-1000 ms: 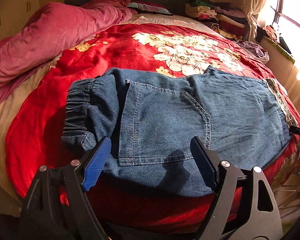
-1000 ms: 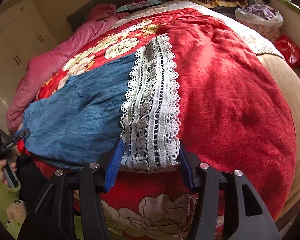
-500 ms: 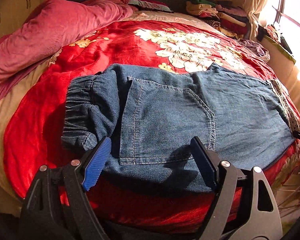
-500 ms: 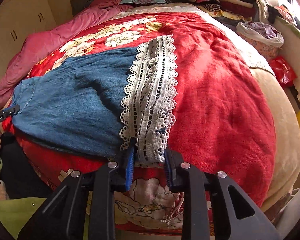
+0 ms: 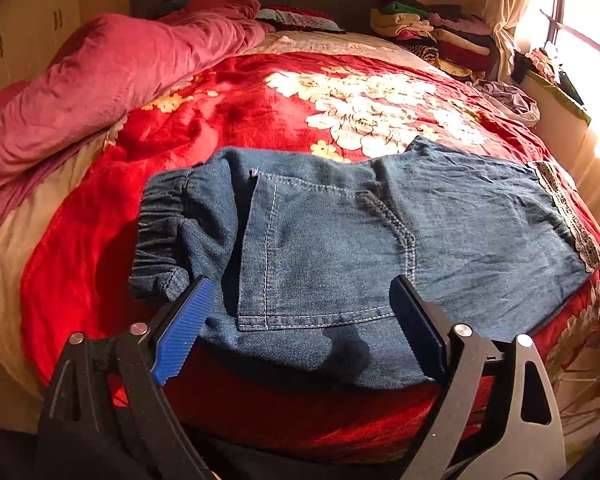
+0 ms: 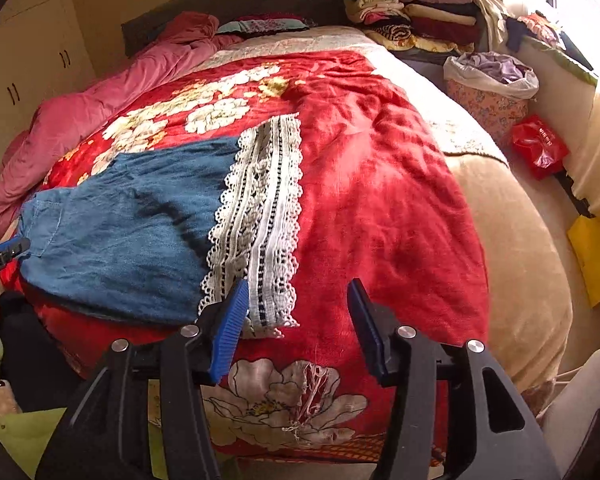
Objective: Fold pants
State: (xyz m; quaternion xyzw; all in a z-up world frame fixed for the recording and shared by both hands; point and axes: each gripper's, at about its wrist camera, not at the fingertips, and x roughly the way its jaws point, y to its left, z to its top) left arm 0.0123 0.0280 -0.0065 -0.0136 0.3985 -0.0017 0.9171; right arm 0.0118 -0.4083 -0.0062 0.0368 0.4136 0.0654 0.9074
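Note:
Blue denim pants (image 5: 340, 248) lie flat across the near edge of the red floral bedspread (image 5: 260, 112), elastic waistband (image 5: 160, 232) at the left, white lace hem (image 5: 568, 216) at the right. My left gripper (image 5: 300, 320) is open and empty, its fingers straddling the back pocket at the near edge. In the right wrist view the pants (image 6: 132, 232) end in the lace hem (image 6: 260, 220). My right gripper (image 6: 296, 324) is open and empty, its left finger beside the hem's near corner, the cloth not gripped.
A pink duvet (image 5: 100, 92) is bunched along the bed's left side. Folded clothes (image 6: 416, 16) are stacked by the headboard. A lined basket (image 6: 492, 88) and a red bag (image 6: 540, 148) stand right of the bed, near the window.
My right gripper was shut on the lace hem half a second ago; it has opened, released the hem and shifted right. The left gripper stayed open near the pocket.

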